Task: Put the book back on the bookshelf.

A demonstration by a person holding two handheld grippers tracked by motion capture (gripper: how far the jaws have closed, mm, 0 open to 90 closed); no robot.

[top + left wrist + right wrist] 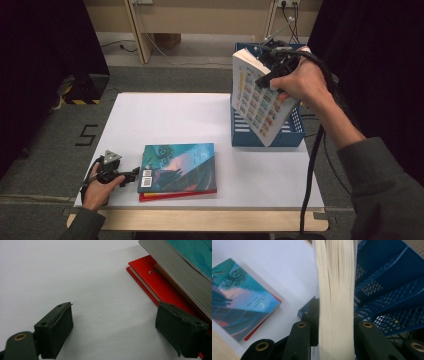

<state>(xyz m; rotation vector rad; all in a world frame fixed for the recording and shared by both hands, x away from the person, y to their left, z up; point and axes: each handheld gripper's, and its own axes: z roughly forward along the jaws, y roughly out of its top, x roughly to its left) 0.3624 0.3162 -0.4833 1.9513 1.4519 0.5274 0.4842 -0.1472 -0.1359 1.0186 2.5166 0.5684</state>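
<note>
While the thick white paperback book with the tiled cover (257,100) is clamped tilted over the blue perforated plastic crate (292,135) by the right gripper (274,67), it should be uprighted before lowering; the left gripper (131,175) rests open-jawed beside the stacked teal and red books (178,172).

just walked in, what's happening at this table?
A person is sorting books into a blue file rack. The right gripper is clamped on a thick white book, held tilted over the rack at the table's far right corner. The left gripper rests open on the table beside a teal book stacked on a red book, not gripping either.
</note>
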